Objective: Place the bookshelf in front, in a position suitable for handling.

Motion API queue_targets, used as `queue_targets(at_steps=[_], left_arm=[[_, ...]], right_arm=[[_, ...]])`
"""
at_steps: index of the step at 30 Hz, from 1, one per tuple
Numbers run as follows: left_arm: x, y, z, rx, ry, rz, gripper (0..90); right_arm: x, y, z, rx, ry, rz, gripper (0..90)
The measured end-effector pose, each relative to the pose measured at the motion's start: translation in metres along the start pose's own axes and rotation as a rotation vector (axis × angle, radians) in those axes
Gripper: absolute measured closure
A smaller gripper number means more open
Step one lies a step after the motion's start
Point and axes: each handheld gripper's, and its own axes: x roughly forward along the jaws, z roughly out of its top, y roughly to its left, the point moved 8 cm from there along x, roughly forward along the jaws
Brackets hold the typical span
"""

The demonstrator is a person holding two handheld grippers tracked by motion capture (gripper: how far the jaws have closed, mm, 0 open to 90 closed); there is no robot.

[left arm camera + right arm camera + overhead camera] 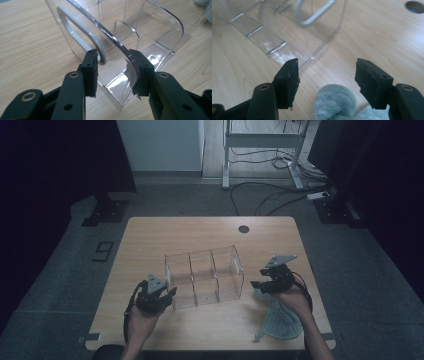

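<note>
While your left claw (116,68) clamps the clear organizer's (205,276) end wall, your right claw (327,80) stands open above the grey cloth (334,103) on the bench (200,227).

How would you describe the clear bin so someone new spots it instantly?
On the wooden table, look at the middle, between the person's two grippers. The clear organizer sits there, a see-through plastic box split by dividers into three compartments, with a pale grey handle on its end wall at the left gripper. Its only neighbour, the grey-green cloth, is soft and opaque.
</note>
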Motion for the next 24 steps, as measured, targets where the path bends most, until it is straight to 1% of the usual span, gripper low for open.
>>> queue_targets(at_steps=[3,8,10,12,14,17,20,22,24], left_arm=[[0.0,0.005,0.0,-0.01,0.006,0.007,64.4],[0.001,0.013,0.001,-0.026,0.012,0.013,67.0],[0.002,0.017,0.001,-0.037,0.015,0.007,68.0],[0.002,0.021,0.002,-0.044,0.016,0.012,69.3],[0.003,0.024,0.002,-0.053,0.016,0.007,70.4],[0.004,0.03,0.003,-0.065,0.015,0.001,72.0],[0.006,0.037,0.004,-0.059,0.014,0.009,74.7],[0.008,0.041,0.005,-0.055,0.011,0.021,76.4],[0.009,0.044,0.006,-0.056,0.007,0.026,77.9]], right_arm=[[-0.003,-0.006,-0.001,0.004,-0.009,-0.04,31.5],[-0.009,-0.014,-0.006,0.012,0.009,-0.067,27.2],[-0.012,-0.017,-0.01,0.036,0.023,-0.079,24.9],[-0.014,-0.018,-0.014,0.054,0.025,-0.085,23.6],[-0.017,-0.019,-0.02,0.07,0.029,-0.099,21.4],[-0.021,-0.019,-0.028,0.095,0.024,-0.105,20.2],[-0.024,-0.021,-0.037,0.098,0.038,-0.116,18.4],[-0.024,-0.021,-0.043,0.101,0.045,-0.116,17.0],[-0.022,-0.019,-0.049,0.102,0.053,-0.1,15.6]])
